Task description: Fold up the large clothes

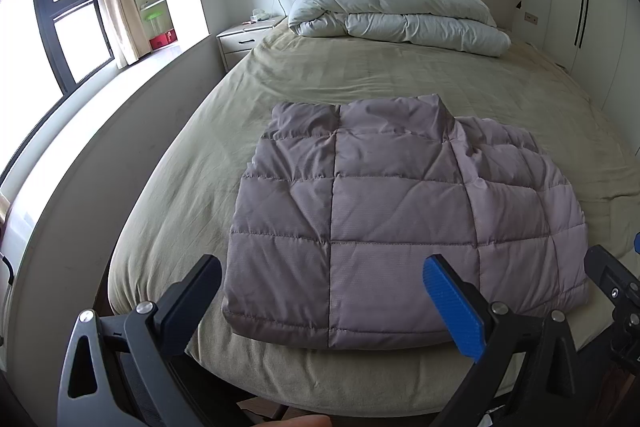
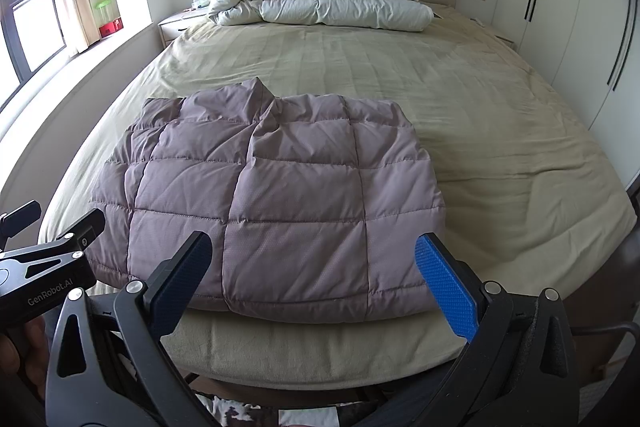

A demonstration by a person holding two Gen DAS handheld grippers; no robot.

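- Left hand-held gripper (image 1: 322, 301): jaws wide, empty, above the jacket's near hem.
- Right hand-held gripper (image 2: 314, 279): same.
- Folded mauve quilted puffer jacket (image 2: 280, 195): flat at foot of beige-sheeted bed (image 2: 500, 147).

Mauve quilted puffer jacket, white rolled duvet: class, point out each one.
Mauve quilted puffer jacket (image 2: 280, 195), right wrist view, middle panel.
White rolled duvet (image 1: 404, 19), left wrist view, front roll.

Both claws gape side by side, holding nothing: the left claw (image 1: 320, 291) with fingers spread wide, the right claw (image 2: 312, 267) likewise spread, just right of it, each gripped from behind by a hand (image 2: 20, 351).
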